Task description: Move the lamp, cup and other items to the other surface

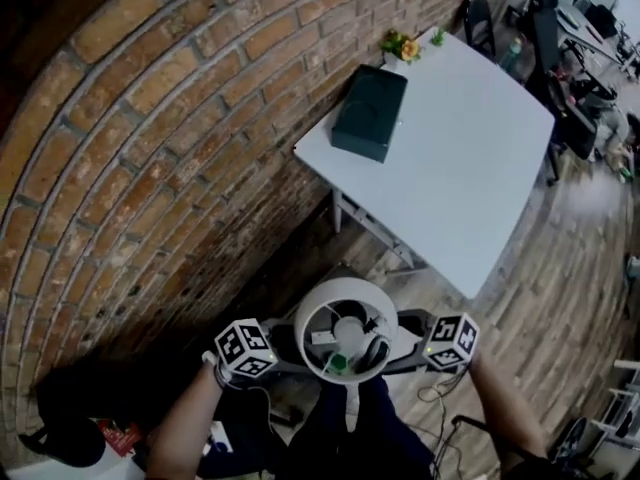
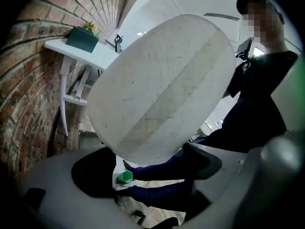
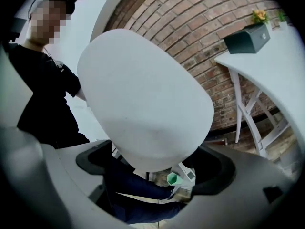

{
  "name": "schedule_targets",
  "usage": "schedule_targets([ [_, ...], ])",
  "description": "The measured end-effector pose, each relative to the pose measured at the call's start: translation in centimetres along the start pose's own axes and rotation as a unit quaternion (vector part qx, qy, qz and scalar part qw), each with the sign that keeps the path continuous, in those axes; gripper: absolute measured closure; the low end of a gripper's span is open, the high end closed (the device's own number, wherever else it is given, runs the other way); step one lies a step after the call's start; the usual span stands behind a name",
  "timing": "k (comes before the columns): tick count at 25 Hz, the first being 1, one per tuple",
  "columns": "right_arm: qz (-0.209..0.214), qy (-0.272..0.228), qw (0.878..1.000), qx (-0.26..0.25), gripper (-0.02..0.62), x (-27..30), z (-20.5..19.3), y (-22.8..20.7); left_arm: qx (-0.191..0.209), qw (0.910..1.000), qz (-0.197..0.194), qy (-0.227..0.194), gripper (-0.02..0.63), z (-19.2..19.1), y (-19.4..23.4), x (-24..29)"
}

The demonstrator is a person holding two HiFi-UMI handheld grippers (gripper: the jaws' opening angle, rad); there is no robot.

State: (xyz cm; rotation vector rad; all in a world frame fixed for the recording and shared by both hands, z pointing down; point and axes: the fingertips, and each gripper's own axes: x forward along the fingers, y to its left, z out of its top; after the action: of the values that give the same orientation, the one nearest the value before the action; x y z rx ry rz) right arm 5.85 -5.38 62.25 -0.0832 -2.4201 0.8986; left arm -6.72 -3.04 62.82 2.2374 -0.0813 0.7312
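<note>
The lamp (image 1: 312,310), a round white shade, is held off the floor at the bottom centre of the head view, above the person's legs. It is gripped from both sides. The jaws of the left gripper (image 2: 150,167) and the right gripper (image 3: 157,170) are spread wide, and the shade's lower curve is taken between the pads. A small green piece (image 2: 125,176) is seen beneath the shade. At the upper right, a dark green box (image 1: 370,113) is set on a white table (image 1: 470,168) beside the brick wall (image 1: 150,168).
</note>
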Motion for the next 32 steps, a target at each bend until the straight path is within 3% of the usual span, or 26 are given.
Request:
schedule_targets([
  [9, -0.036, -0.037, 0.999, -0.013, 0.071, -7.3, 6.9, 5.5, 0.082, 0.9964, 0.01, -0.019, 0.186, 9.5, -6.7, -6.0],
  [18, -0.069, -0.087, 0.994, -0.01, 0.069, -15.1, 14.2, 9.0, 0.122, 0.9898, -0.027, -0.068, 0.186, 18.6, -10.8, -9.7],
  [24, -0.098, -0.104, 0.99, -0.016, 0.069, -18.1, 16.0, 8.9, 0.156, 0.9855, -0.032, -0.06, 0.186, 22.4, -11.1, -10.1],
  [32, -0.101, -0.121, 0.987, -0.019, 0.069, -21.9, 16.7, 5.4, 0.166, 0.9849, -0.025, -0.043, 0.184, 27.2, -9.2, -8.0],
])
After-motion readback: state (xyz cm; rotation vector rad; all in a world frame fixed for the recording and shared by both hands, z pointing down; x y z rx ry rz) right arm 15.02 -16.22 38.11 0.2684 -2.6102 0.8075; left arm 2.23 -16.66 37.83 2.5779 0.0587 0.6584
